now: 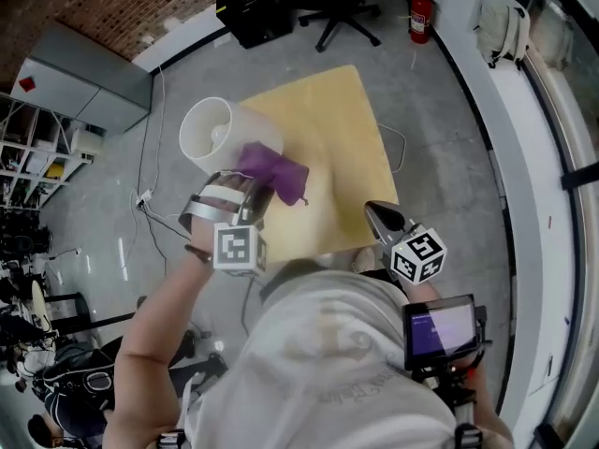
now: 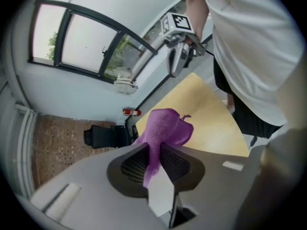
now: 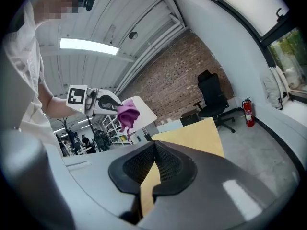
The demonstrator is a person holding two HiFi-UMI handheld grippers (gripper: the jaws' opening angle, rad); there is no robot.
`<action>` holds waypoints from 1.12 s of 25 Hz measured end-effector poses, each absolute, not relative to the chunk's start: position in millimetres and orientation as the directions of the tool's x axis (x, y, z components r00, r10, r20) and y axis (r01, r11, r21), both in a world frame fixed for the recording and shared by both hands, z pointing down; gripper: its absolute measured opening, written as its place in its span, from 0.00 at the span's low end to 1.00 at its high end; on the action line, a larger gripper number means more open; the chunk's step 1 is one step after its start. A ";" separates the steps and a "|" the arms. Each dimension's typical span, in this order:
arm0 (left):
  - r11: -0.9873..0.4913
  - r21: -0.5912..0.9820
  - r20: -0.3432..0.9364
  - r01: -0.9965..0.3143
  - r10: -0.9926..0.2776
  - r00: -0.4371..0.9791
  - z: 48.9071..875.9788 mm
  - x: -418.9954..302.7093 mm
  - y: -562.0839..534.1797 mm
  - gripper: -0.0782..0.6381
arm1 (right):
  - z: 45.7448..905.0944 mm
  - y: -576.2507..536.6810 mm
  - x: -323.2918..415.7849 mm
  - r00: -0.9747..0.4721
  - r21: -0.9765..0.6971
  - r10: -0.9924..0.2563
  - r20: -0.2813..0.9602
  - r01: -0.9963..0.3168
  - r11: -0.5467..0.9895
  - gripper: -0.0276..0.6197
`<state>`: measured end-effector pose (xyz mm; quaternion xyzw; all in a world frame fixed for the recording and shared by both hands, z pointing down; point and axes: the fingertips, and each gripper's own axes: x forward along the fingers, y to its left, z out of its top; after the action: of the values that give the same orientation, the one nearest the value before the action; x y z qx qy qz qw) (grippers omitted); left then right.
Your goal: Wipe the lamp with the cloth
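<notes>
A white lamp shade (image 1: 215, 131) stands at the left edge of the pale wooden table (image 1: 346, 129). My left gripper (image 1: 245, 193) is shut on a purple cloth (image 1: 273, 171), which rests against the shade's right side. In the left gripper view the cloth (image 2: 165, 128) bunches out from between the pads of that gripper (image 2: 153, 150). My right gripper (image 1: 379, 215) hovers at the table's near edge, shut and empty, well to the right of the lamp. The right gripper view looks past its closed tips (image 3: 154, 147) at the cloth (image 3: 127, 114) against the shade (image 3: 143, 110).
A black office chair (image 1: 337, 7), a black box (image 1: 253, 12) and a red fire extinguisher (image 1: 421, 17) stand beyond the table. Grey cabinet and shelves (image 1: 56, 129) fill the left. Cables run over the floor (image 1: 150, 195). A small lit screen (image 1: 440, 330) sits at the person's right.
</notes>
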<state>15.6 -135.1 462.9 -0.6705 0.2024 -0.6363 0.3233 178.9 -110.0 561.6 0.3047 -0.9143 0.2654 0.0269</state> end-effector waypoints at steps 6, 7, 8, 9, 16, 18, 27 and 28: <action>-0.524 -0.839 0.511 -0.148 -0.852 0.115 382.3 -18.0 -143.2 0.21 | 557.6 -114.0 153.7 -0.842 -0.465 -0.496 0.211 -0.533 0.707 0.06; -0.504 -0.845 0.494 -0.175 -0.863 0.103 377.8 -25.9 -143.7 0.21 | 557.3 -114.0 150.2 -0.845 -0.464 -0.491 0.211 -0.529 0.711 0.06; -0.494 -0.847 0.486 -0.197 -0.869 0.090 377.2 -33.4 -144.8 0.21 | 556.8 -114.2 147.0 -0.848 -0.462 -0.486 0.211 -0.525 0.715 0.06; -0.491 -0.844 0.486 -0.217 -0.870 0.077 380.0 -40.5 -146.2 0.21 | 556.1 -114.5 144.1 -0.850 -0.460 -0.482 0.211 -0.522 0.719 0.06; -0.553 -0.755 0.553 -0.354 -0.826 0.111 428.1 -53.4 -145.4 0.21 | 554.9 -107.6 135.1 -0.847 -0.453 -0.479 0.230 -0.529 0.717 0.06; -0.563 -0.742 0.562 -0.365 -0.819 0.120 440.1 -60.0 -143.7 0.21 | 556.5 -110.0 123.8 -0.848 -0.447 -0.480 0.225 -0.527 0.722 0.06; -0.658 -0.572 0.664 -0.490 -0.722 0.195 509.1 -51.9 -131.1 0.21 | 555.3 -113.3 114.2 -0.849 -0.438 -0.470 0.240 -0.527 0.729 0.06; -0.672 -0.540 0.680 -0.507 -0.703 0.208 515.5 -49.0 -127.9 0.21 | 554.9 -115.4 114.9 -0.850 -0.435 -0.469 0.239 -0.525 0.731 0.06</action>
<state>-49.0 -127.9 515.5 -0.7708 0.3924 -0.4918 0.0999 114.9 -115.4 554.9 0.2677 -0.9286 0.2507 0.0563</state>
